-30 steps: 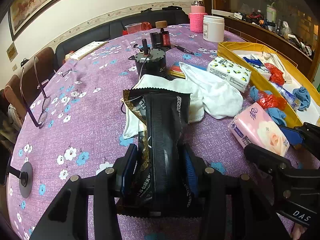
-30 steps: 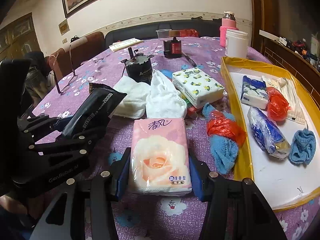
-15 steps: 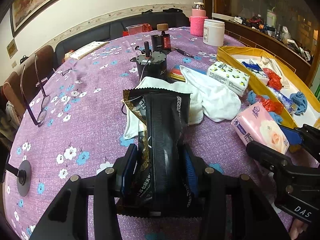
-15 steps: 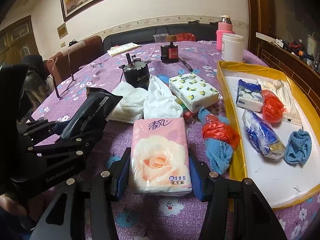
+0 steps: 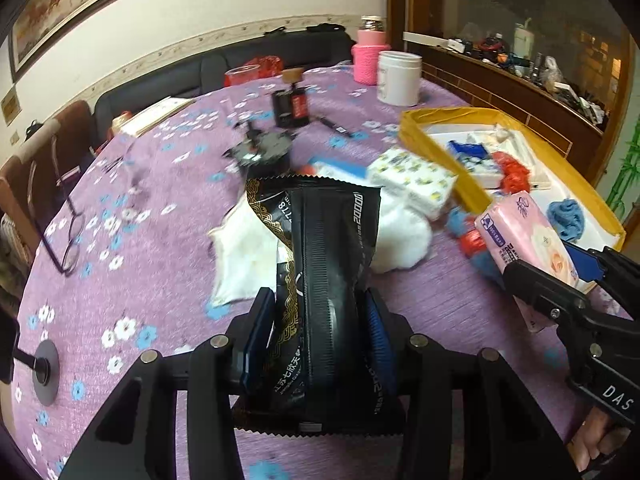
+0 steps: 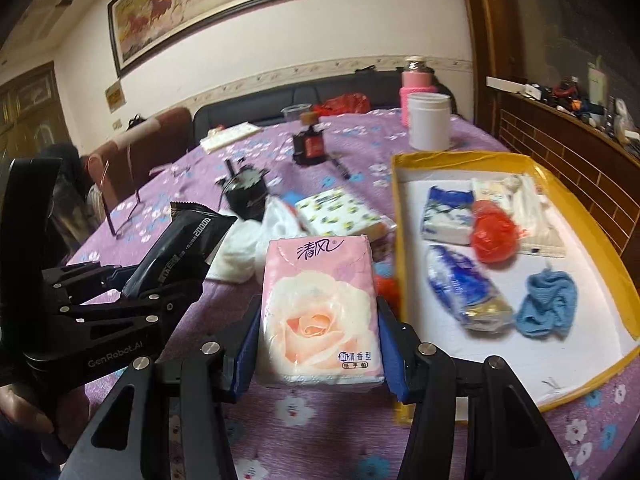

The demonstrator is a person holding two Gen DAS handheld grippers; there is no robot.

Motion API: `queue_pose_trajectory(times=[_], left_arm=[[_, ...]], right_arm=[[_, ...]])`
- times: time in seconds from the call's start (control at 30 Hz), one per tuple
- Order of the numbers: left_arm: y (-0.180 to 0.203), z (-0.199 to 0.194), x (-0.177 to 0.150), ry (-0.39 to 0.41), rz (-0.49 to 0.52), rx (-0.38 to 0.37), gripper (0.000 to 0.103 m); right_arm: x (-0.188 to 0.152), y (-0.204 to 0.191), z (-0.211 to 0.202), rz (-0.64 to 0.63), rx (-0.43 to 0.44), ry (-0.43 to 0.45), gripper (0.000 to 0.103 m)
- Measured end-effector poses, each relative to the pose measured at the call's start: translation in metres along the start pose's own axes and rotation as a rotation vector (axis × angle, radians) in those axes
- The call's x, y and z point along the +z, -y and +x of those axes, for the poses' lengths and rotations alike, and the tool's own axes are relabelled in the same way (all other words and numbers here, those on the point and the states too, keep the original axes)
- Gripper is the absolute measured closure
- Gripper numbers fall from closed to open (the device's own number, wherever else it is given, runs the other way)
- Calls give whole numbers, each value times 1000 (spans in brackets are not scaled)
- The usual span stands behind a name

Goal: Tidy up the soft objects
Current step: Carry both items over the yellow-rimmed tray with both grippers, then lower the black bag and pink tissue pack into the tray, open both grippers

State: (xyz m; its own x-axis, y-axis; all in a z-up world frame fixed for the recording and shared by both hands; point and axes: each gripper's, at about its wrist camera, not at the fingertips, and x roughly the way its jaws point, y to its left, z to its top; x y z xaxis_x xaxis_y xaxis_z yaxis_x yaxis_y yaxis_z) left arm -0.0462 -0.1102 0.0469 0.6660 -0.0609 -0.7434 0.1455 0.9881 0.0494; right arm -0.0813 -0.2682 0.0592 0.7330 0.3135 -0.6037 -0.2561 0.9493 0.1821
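We hold both loads lifted since a second ago: left gripper (image 5: 320, 336) clamps the black foil pouch (image 5: 324, 264); right gripper (image 6: 318, 344) clamps the pink tissue pack (image 6: 320, 308), now nearer the yellow-rimmed tray (image 6: 400, 240) at 2 o'clock. Drop-off looks next.

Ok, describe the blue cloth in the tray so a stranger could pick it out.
Find the yellow-rimmed tray at the right of the purple flowered table. The blue cloth lies crumpled at its near right end, beside a blue-and-white packet. It is the tray's only fabric piece.
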Motion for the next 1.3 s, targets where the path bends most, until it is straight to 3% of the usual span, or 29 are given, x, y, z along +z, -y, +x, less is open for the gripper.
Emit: queue_pose_trajectory(times=[0.37, 0.7, 0.93, 1.3], left_arm=[[89, 1, 46, -8, 113, -152, 58], [159, 53, 94, -69, 142, -223, 58], [170, 94, 105, -140, 99, -249, 58], [166, 100, 100, -116, 94, -288, 58]], right_arm=[[5, 78, -41, 159, -97, 86, 47], [21, 141, -49, 239, -223, 69, 46], [39, 168, -22, 245, -241, -21, 46], [47, 180, 9, 240, -201, -137, 46]])
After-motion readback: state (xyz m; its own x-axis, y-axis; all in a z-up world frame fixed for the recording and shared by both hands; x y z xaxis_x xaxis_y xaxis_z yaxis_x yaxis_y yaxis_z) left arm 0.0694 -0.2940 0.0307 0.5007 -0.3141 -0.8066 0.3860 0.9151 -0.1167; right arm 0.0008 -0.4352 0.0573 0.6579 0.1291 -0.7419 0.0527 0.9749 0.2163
